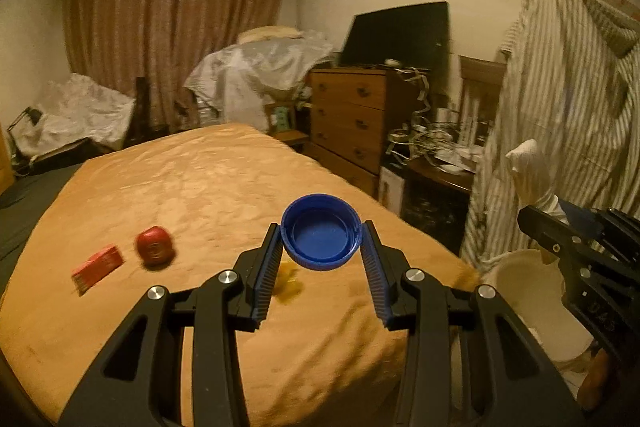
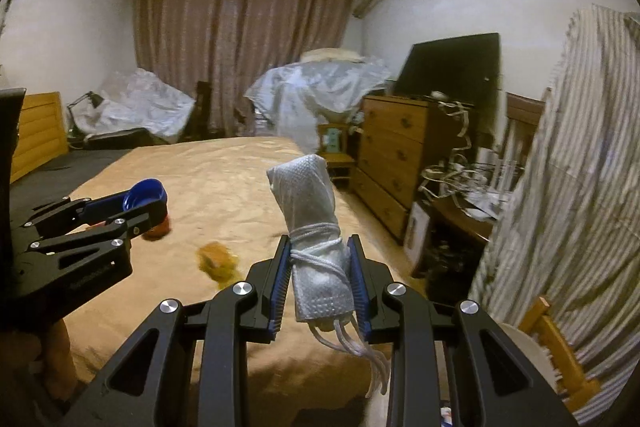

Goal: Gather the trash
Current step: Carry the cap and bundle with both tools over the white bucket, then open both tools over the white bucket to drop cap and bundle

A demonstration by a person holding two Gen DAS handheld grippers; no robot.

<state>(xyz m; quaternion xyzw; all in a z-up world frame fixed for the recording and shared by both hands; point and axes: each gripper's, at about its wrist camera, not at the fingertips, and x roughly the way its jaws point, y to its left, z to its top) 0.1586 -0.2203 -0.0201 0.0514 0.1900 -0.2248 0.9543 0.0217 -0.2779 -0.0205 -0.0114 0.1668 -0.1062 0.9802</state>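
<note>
My left gripper (image 1: 322, 233) is shut on a blue plastic cap (image 1: 321, 236), open side toward the camera, held above the bed's near right part. It also shows in the right wrist view (image 2: 154, 205) with the cap (image 2: 145, 193). My right gripper (image 2: 319, 246) is shut on a rolled white face mask (image 2: 310, 219) wound with its strings, upright. In the left wrist view the right gripper (image 1: 536, 207) holds the mask (image 1: 528, 171) above a white bin (image 1: 528, 291). A red round piece (image 1: 155, 246), a red packet (image 1: 98, 267) and a yellow wrapper (image 1: 289, 281) lie on the bed.
The bed has a tan cover (image 1: 192, 195). A wooden dresser (image 1: 352, 119) with a dark screen (image 1: 400, 33) stands to the right. A low table with tangled cables (image 1: 436, 143) and a hanging striped cloth (image 1: 568, 115) are beyond it. A wooden chair (image 2: 560, 351) stands at the lower right.
</note>
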